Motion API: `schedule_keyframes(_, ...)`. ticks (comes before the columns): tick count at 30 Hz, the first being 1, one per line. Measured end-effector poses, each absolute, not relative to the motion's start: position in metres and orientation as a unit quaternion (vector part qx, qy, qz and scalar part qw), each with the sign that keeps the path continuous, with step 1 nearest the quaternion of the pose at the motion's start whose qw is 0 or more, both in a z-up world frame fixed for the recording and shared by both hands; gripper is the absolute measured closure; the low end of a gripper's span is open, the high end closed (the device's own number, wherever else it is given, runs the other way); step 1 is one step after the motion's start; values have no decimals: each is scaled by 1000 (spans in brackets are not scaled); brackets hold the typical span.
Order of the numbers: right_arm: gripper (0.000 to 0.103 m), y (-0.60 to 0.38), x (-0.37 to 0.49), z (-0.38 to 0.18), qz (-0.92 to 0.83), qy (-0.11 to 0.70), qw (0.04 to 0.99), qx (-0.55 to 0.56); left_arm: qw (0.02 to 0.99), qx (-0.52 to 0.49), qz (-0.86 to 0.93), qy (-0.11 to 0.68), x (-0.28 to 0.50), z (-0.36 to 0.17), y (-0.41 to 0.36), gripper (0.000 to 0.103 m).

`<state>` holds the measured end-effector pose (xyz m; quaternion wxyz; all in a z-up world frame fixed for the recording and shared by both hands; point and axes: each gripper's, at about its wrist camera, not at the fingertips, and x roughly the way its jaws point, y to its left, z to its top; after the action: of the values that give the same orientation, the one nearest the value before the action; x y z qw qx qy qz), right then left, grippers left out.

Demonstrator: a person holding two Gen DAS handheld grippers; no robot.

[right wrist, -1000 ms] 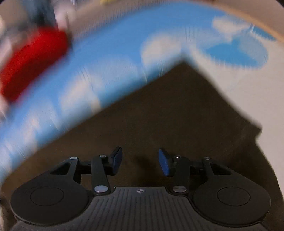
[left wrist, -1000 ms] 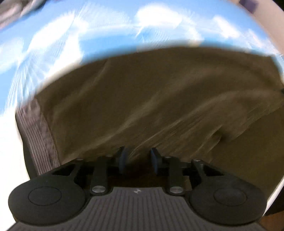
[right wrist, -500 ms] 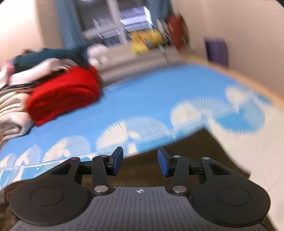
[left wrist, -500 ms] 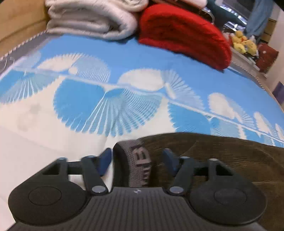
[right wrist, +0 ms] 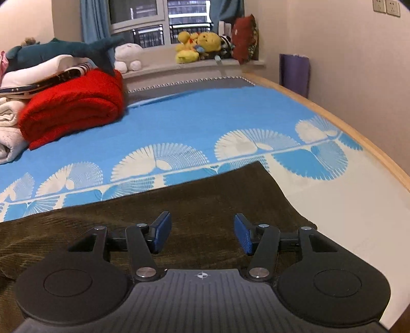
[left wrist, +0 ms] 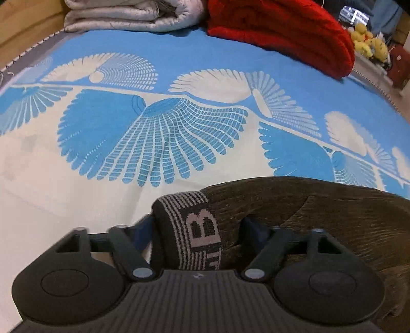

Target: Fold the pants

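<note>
The brown pants [right wrist: 179, 205] lie folded on the bed [right wrist: 205, 120], apparently near finished; left tool [left wrist: 197, 230] closing around the waistband [left wrist: 194, 230], right tool [right wrist: 202, 234] opening, empty.

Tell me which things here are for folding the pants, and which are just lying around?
For the job: pants, waistband, left gripper, jaws closing around the waistband; right gripper, jaws opening, nothing between.

Just lying around: red blanket, white bedding, yellow plush toys, shark plush.

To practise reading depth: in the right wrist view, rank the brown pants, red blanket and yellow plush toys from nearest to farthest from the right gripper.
1. Brown pants, directly beneath the right gripper.
2. Red blanket, far left on the bed.
3. Yellow plush toys, on the windowsill.
</note>
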<state>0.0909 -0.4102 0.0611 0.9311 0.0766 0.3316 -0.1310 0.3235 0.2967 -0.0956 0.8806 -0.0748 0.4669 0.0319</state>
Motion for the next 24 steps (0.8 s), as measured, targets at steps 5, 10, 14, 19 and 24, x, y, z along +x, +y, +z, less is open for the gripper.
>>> schedule_keyframes(5, 47, -409, 90, 57, -139, 339, 926, 88, 892, -8, 41, 450, 311, -67, 278, 60)
schedule_keyframes(10, 48, -406, 91, 59, -136, 340, 921, 131, 913, 60, 44, 401, 262, -24, 251, 64)
schedule_keyframes(14, 48, -393, 89, 63, -119, 337, 921, 157, 926, 99, 13, 364, 193, 16, 242, 68)
schedule_keyframes(19, 48, -379, 79, 73, -79, 325, 927, 169, 889, 47, 45, 453, 111, 7, 265, 72)
schedule_keyframes(24, 48, -384, 73, 74, -69, 331, 923, 185, 884, -43, 67, 460, 81, 16, 287, 52)
